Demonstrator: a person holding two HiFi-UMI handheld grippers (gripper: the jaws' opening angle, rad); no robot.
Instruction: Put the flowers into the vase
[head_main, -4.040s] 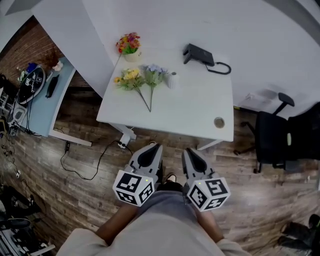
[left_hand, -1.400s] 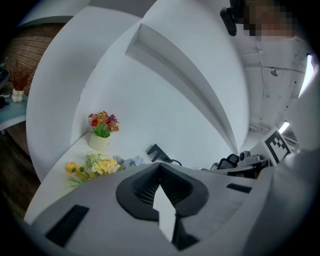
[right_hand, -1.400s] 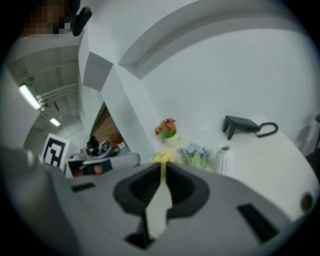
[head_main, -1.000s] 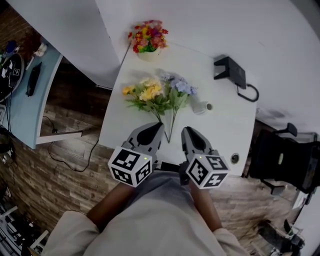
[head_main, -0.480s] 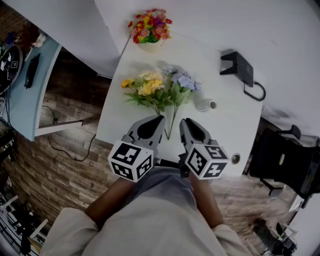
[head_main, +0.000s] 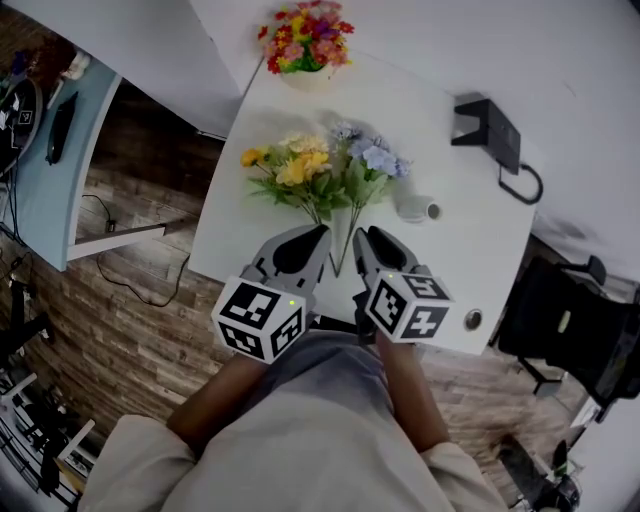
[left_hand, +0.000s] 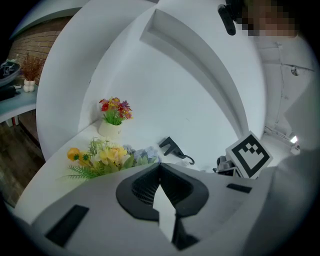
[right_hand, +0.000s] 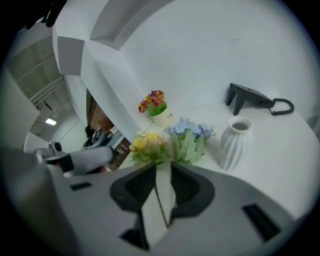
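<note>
Two bunches lie on the white table (head_main: 470, 270), stems towards me: yellow flowers (head_main: 290, 170) and blue flowers (head_main: 372, 160). A white ribbed vase (head_main: 412, 208) stands upright just right of the blue bunch. My left gripper (head_main: 320, 234) is shut and empty, hanging over the near table edge by the stem ends. My right gripper (head_main: 360, 236) is beside it; its jaws have just been opening and stand apart with nothing between them. The right gripper view has the vase (right_hand: 235, 142) ahead to the right of both the blue flowers (right_hand: 190, 132) and the yellow flowers (right_hand: 149, 145).
A small pot of mixed flowers (head_main: 305, 35) stands at the table's far edge by the wall. A black device with a looped cable (head_main: 490, 125) sits at the far right. A black office chair (head_main: 570, 330) is right of the table, a light blue side table (head_main: 40, 200) left.
Both grippers have come forward and down to the stem ends at the near table edge. The right jaws have parted; the left stay shut.
</note>
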